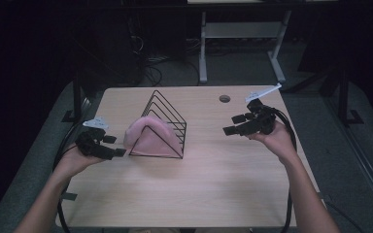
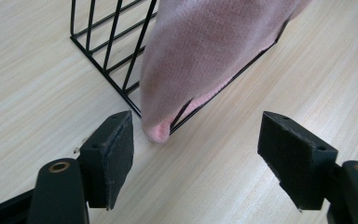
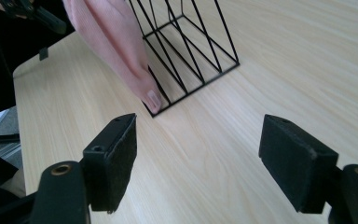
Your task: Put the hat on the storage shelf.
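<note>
A dim room: grey floor point(image 1: 243, 68), white-legged desk point(image 1: 243, 29) behind the wooden table point(image 1: 213, 184).

**Surroundings at my bench**

Table point(image 1: 213, 179): pale wood-grain top, rounded corners. Hole point(image 1: 225, 99): round, dark, set in the top near its far edge, right of centre. Tape point(image 1: 69, 196): dark tab on my near left edge. Desk frame point(image 1: 243, 30): white legs and crossbar, beyond the table. Cables point(image 1: 150, 68): black, tangled on the grey floor point(image 1: 243, 68), left of the frame.
</note>
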`<act>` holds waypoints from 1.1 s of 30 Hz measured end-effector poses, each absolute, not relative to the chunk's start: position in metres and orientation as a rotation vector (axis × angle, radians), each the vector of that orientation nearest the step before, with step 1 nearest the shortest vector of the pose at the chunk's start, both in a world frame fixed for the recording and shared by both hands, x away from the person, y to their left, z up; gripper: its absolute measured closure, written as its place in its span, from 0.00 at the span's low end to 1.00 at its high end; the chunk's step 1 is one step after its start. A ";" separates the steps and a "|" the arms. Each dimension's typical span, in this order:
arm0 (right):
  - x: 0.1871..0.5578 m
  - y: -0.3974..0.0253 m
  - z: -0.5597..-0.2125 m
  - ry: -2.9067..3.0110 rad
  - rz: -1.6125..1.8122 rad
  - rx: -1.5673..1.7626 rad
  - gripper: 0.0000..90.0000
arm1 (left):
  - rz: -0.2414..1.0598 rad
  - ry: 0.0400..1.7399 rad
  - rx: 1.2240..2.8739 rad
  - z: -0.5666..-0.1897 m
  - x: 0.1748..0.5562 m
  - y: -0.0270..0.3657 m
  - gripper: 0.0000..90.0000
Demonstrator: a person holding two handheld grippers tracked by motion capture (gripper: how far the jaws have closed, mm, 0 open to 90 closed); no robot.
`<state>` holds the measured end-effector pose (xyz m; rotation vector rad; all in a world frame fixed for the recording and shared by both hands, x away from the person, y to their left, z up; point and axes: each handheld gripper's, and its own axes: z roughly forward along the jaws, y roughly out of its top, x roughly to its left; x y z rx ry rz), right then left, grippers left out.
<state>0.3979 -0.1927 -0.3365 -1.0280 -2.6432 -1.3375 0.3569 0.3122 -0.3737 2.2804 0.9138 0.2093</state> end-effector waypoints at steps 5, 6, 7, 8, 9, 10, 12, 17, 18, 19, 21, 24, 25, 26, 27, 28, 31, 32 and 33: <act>0.391 -0.207 -0.349 -2.627 -1.325 -1.073 0.29 | 0.207 0.921 2.280 -0.377 0.354 0.310 0.28; 0.389 -0.211 -0.352 -2.616 -1.329 -1.086 0.29 | 0.208 0.924 2.278 -0.377 0.353 0.310 0.28; 0.389 -0.213 -0.353 -2.614 -1.327 -1.090 0.28 | 0.212 0.924 2.282 -0.378 0.353 0.309 0.27; 0.387 -0.216 -0.356 -2.608 -1.327 -1.106 0.28 | 0.214 0.925 2.283 -0.378 0.353 0.309 0.27; 0.386 -0.218 -0.357 -2.604 -1.326 -1.110 0.28 | 0.217 0.927 2.283 -0.378 0.352 0.308 0.26; 0.384 -0.221 -0.359 -2.603 -1.330 -1.117 0.28 | 0.219 0.923 2.286 -0.379 0.352 0.308 0.25; 0.381 -0.227 -0.362 -2.605 -1.322 -1.137 0.28 | 0.220 0.938 2.281 -0.381 0.350 0.307 0.24; 0.372 -0.241 -0.369 -2.602 -1.320 -1.178 0.27 | 0.227 0.953 2.281 -0.385 0.347 0.310 0.23; 0.370 -0.244 -0.371 -2.599 -1.323 -1.187 0.27 | 0.229 0.955 2.279 -0.386 0.346 0.311 0.23; 0.368 -0.247 -0.373 -2.597 -1.326 -1.193 0.27 | 0.233 0.955 2.280 -0.386 0.345 0.311 0.23; 0.364 -0.252 -0.376 -2.589 -1.327 -1.214 0.27 | 0.237 0.953 2.278 -0.387 0.343 0.311 0.23; 0.358 -0.260 -0.382 -2.578 -1.336 -1.238 0.27 | 0.252 0.944 2.277 -0.386 0.339 0.311 0.23; 0.356 -0.262 -0.384 -2.582 -1.333 -1.241 0.26 | 0.260 0.947 2.271 -0.386 0.337 0.311 0.23; 0.353 -0.264 -0.386 -2.578 -1.334 -1.249 0.26 | 0.264 0.944 2.273 -0.385 0.336 0.311 0.23; 0.351 -0.267 -0.388 -2.578 -1.337 -1.249 0.26 | 0.267 0.941 2.273 -0.385 0.335 0.312 0.23; 0.348 -0.269 -0.390 -2.569 -1.330 -1.262 0.26 | 0.266 0.944 2.264 -0.385 0.333 0.311 0.23; 0.337 -0.274 -0.396 -2.573 -1.325 -1.275 0.26 | 0.276 0.948 2.246 -0.387 0.325 0.310 0.23; 0.332 -0.276 -0.399 -2.582 -1.323 -1.279 0.26 | 0.274 0.952 2.237 -0.388 0.323 0.310 0.23; 0.328 -0.277 -0.400 -2.588 -1.321 -1.280 0.26 | 0.278 0.959 2.229 -0.389 0.321 0.310 0.23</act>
